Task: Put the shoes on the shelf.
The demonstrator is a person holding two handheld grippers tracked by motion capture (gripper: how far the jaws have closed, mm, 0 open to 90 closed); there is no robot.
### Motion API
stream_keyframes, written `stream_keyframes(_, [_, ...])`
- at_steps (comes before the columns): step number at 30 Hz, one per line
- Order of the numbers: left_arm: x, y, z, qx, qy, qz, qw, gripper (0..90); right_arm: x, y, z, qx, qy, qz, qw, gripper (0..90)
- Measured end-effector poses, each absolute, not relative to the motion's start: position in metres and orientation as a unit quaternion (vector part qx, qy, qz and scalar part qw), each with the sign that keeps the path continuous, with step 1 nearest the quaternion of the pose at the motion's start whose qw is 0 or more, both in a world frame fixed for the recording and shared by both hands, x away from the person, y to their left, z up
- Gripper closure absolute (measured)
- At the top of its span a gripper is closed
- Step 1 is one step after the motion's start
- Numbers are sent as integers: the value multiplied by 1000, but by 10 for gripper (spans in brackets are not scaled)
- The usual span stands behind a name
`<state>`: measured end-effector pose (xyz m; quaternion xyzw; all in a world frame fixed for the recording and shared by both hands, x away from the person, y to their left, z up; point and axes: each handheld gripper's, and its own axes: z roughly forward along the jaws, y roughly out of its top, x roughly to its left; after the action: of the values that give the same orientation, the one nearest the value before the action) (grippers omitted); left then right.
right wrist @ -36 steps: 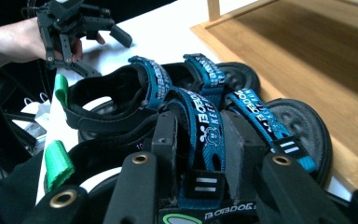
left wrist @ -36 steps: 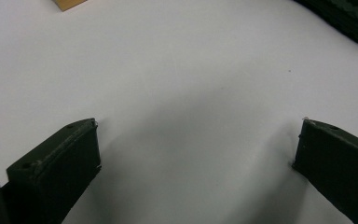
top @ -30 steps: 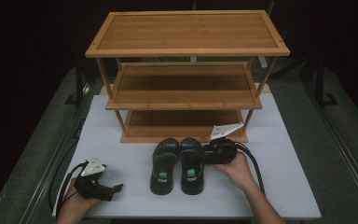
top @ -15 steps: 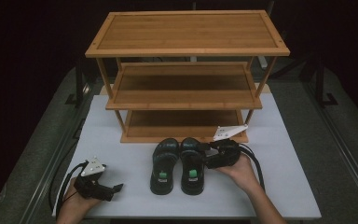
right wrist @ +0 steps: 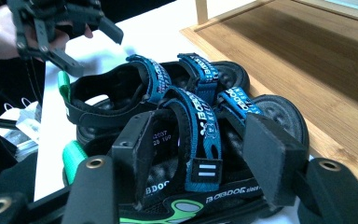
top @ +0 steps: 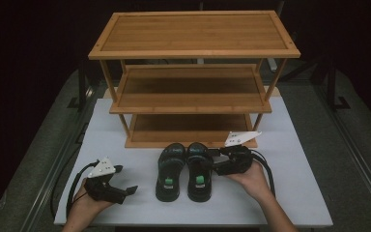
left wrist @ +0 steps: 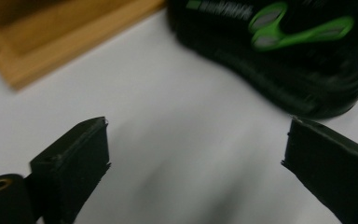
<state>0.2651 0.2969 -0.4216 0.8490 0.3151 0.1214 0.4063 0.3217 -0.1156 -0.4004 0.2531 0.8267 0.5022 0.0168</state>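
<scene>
Two black foam-soled sandals with blue webbing straps and green heel tabs lie side by side on the white tabletop (top: 294,193), directly in front of the lowest tier of the three-tier bamboo shoe rack (top: 193,92), toes toward it. The left sandal (top: 170,171) and the right sandal (top: 198,170) touch along their inner edges. Each sole is thick, rounded at the toe and dimpled on the footbed; the straps are woven fabric with white lettering, and the sole sidewall carries a green pattern.

The rack consists of three flat slatted boards on thin square posts, all in smooth honey-coloured wood.

The right gripper (top: 211,165) lies just beside the right sandal, on the side away from the left sandal. In the right gripper view its two black jaws stand about half open, one on each side of the middle strap (right wrist: 200,135); they have just eased slightly inward after opening, and the pads do not press on the strap. The pads are flat, matte foam blocks.

The left gripper (top: 124,180) is well apart from the rack, beside the left sandal. Its jaws have just begun closing from full width and remain wide open, holding nothing.
</scene>
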Motion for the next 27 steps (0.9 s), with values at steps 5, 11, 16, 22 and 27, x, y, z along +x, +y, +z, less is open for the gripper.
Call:
stream_keyframes(5, [272,283,-405,849,286,111,429,150,321,-116,-400,251,827,503,13,463])
stream_keyframes(11, [285,263,-397,856,249,96,443,234,322,-117,-401,252,826,504,8,480])
stream_keyframes(16, [298,247,-391,861,224,84,449,320,323,-117,-401,250,827,504,3,498])
stream_keyframes(22, [313,235,-385,866,201,55,455,457,324,-118,-402,250,827,503,-2,516])
stream_keyframes(27, [320,223,-388,874,183,49,448,495,325,-118,-403,252,828,501,-6,534])
